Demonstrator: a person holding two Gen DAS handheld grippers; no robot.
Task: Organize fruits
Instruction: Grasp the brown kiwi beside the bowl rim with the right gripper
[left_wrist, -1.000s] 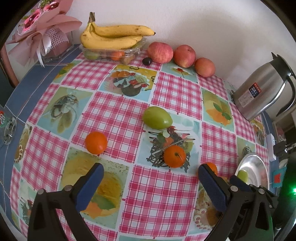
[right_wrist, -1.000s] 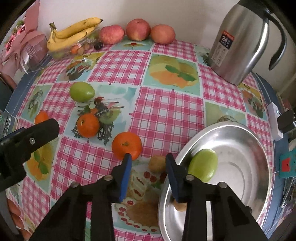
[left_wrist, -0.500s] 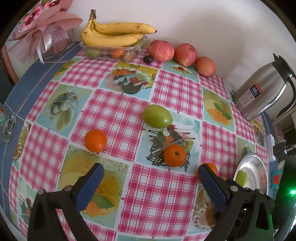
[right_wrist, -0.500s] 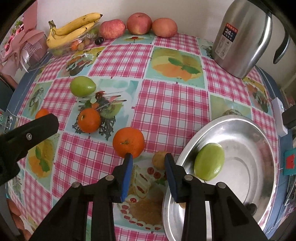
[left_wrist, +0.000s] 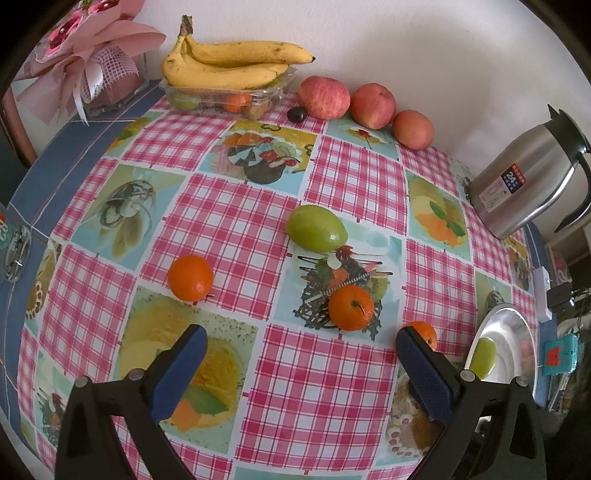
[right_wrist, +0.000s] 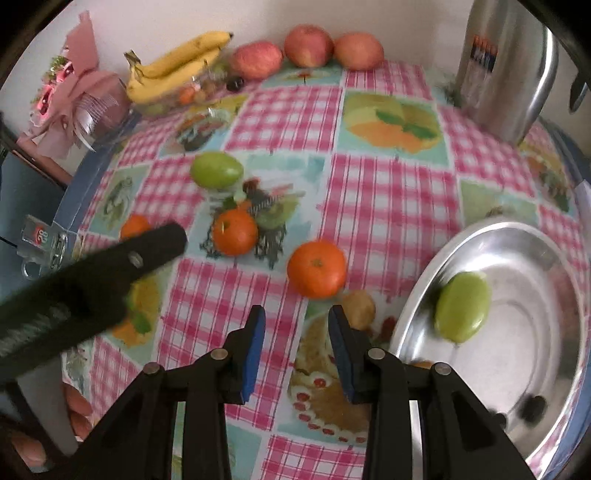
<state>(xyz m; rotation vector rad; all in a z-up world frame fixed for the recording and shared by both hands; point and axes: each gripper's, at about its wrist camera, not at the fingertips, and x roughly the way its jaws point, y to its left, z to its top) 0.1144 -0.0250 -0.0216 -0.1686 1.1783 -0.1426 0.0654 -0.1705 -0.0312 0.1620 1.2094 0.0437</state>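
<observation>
The right gripper (right_wrist: 296, 325) hangs over the checked tablecloth (right_wrist: 388, 206) with its jaws parted only narrowly and nothing between them; an orange (right_wrist: 316, 268) lies just ahead of its tips (not touched). The left gripper (left_wrist: 301, 354) stands wide open and empty. One green fruit (right_wrist: 462, 307) sits in the steel bowl (right_wrist: 554, 369).

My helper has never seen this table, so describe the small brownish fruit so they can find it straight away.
Start at the big silver metal plate on the checked tablecloth. Just outside its rim, on the side toward the oranges, sits the small brownish fruit, beside the nearest orange. It is duller and smaller than any orange, and lies on the cloth, not in the plate.
</observation>
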